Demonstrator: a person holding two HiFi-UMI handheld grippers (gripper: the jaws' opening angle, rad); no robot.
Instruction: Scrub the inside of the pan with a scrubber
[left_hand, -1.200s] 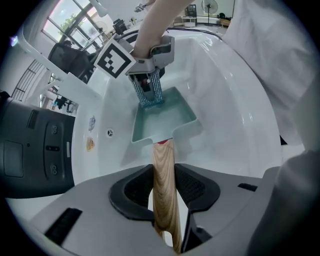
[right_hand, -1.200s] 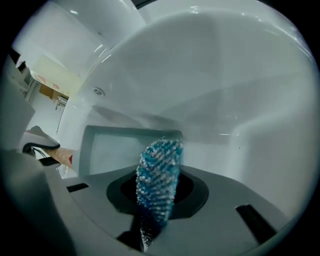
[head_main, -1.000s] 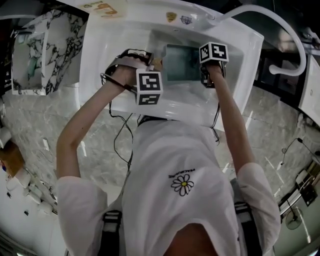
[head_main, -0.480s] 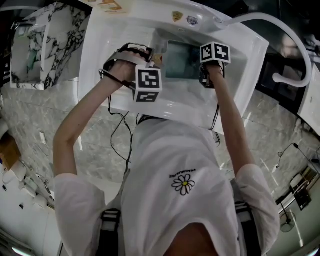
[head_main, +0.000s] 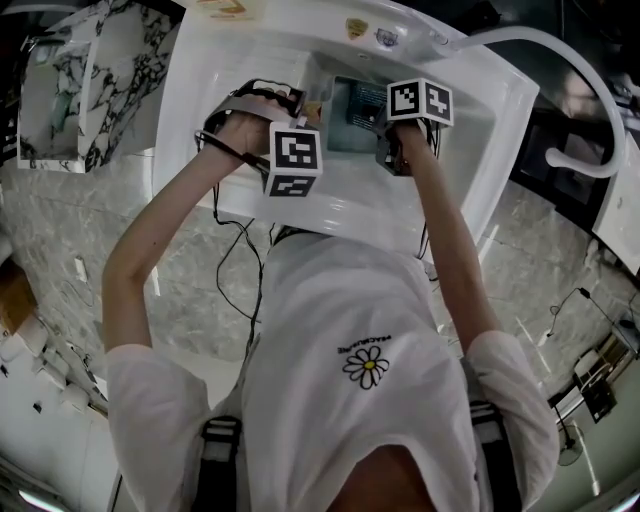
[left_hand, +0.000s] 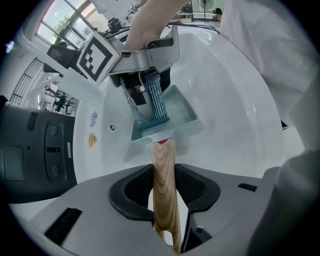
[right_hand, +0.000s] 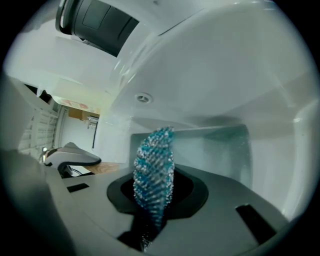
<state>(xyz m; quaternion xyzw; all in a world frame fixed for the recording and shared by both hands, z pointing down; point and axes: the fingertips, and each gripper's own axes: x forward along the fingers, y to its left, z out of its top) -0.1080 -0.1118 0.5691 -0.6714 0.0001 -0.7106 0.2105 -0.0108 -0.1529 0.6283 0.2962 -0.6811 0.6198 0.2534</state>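
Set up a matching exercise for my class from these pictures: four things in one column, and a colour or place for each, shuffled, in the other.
Things
1. pan handle
2. scrubber
3. pan
4. sink

Descriptions
A. white, all around the pan
B. pale teal, square, inside the sink
C. wood-grained, clamped in the left gripper
D. blue and glittery, clamped in the right gripper

Pairs: 1-C; 2-D; 3-B; 4-A

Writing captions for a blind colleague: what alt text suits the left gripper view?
The left hand-held gripper clamps the wooden handle of a square teal pan inside a white sink. Beyond it, the right hand-held gripper holds a blue mesh scrubber down inside the pan.
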